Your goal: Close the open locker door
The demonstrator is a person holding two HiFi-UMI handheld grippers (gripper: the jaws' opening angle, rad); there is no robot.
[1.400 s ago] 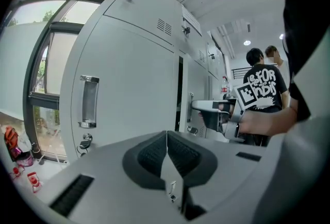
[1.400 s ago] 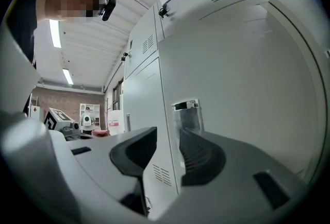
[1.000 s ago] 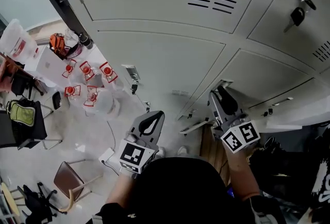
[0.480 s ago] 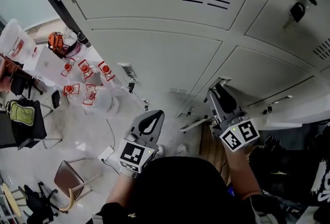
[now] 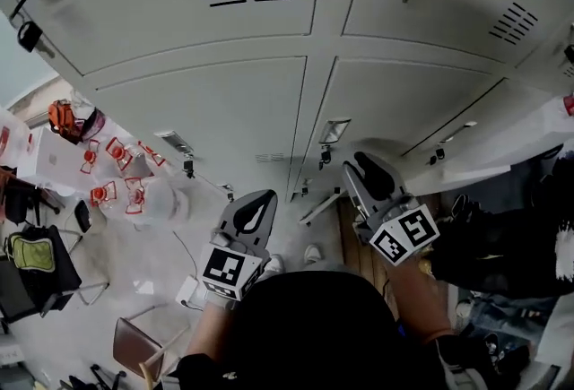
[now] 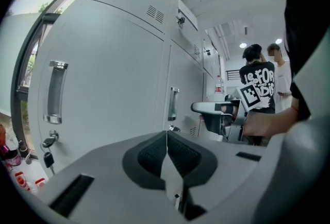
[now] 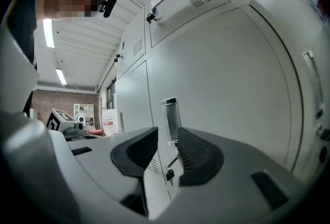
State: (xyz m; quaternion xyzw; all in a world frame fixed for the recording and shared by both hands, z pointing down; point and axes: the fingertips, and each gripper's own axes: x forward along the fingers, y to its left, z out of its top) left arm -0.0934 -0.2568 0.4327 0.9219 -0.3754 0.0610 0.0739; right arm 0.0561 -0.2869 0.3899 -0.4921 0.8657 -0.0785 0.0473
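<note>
Grey locker doors (image 5: 215, 110) fill the wall ahead, and every door I can see lies flush. My right gripper (image 5: 357, 162) points at a door with a chrome handle (image 5: 334, 130) and a hanging key (image 5: 323, 155). In the right gripper view, that handle (image 7: 170, 120) and key (image 7: 169, 175) show through the narrow gap of the open right gripper (image 7: 167, 140), which holds nothing. My left gripper (image 5: 258, 198) hangs lower left. Its pads meet in the left gripper view (image 6: 166, 138), shut and empty. A white panel (image 5: 493, 146) juts out at the right; I cannot tell whether it is a door.
Clear bags with red marks (image 5: 117, 186) lie on the floor at the left, near a green bag (image 5: 27, 249) and a chair (image 5: 139, 343). Dark clothing (image 5: 502, 254) is piled at the right. Two people (image 6: 260, 89) stand further along the lockers.
The head view has swung, so the lockers slid right and the dark frame at the upper left left the picture. Both grippers kept their places by my body.
</note>
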